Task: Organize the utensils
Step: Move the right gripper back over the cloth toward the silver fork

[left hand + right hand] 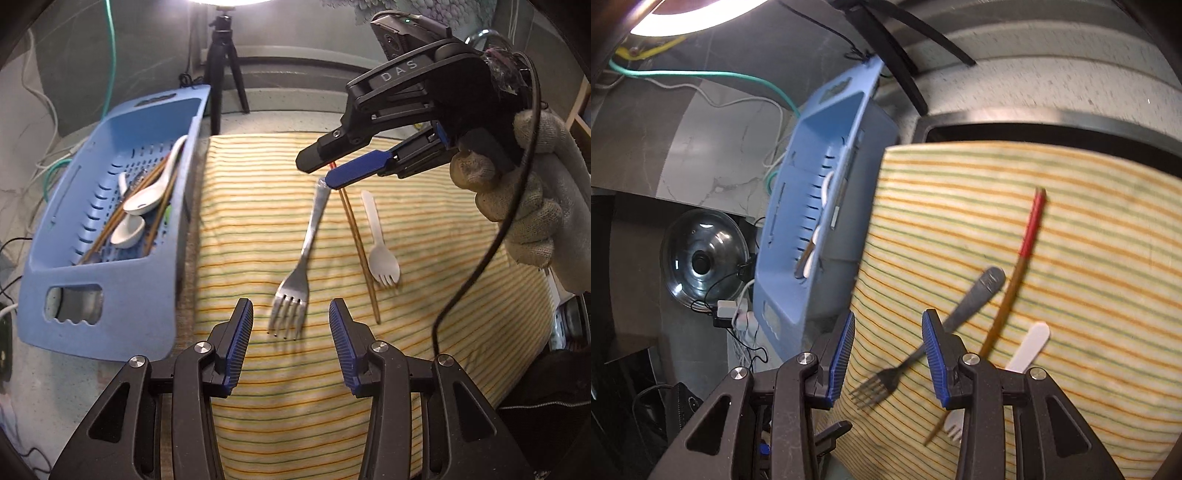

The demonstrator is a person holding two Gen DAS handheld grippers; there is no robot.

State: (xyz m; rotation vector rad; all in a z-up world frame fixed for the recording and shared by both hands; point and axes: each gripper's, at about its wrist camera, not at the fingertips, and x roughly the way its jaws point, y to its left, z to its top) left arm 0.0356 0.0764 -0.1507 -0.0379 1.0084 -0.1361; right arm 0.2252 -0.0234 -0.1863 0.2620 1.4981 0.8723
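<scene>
The left hand-held gripper [291, 345] hovers nearest, its blue ribbed pads spread apart with nothing between them, just short of the tines of the silver metal fork [301, 264]. That fork, the landmark here, lies on the yellow cloth with orange and green stripes [258, 221] that covers the table, tines toward the left wrist camera and handle slanting away.

Just right of the fork lies a single brown wooden chopstick with a red end [360, 251], roughly parallel to it, and right of that, close beside it, a small white plastic spork [382, 258].

Beyond the fork's handle end, the right hand-held gripper [325, 170] hangs above the cloth, held by a hand in a grey knitted glove [524, 192]. Its jaws stand apart and grip nothing; in the right wrist view the fork's tines [875, 387] show on the cloth below the gap between the pads.

Left of the fork, off the cloth's edge, stands a light blue perforated plastic basket [92, 302]. Inside it are two white ceramic soup spoons [147, 195] and several brown chopsticks [122, 218].

Farthest back, behind the basket, a black tripod [223, 70] stands on the table.
</scene>
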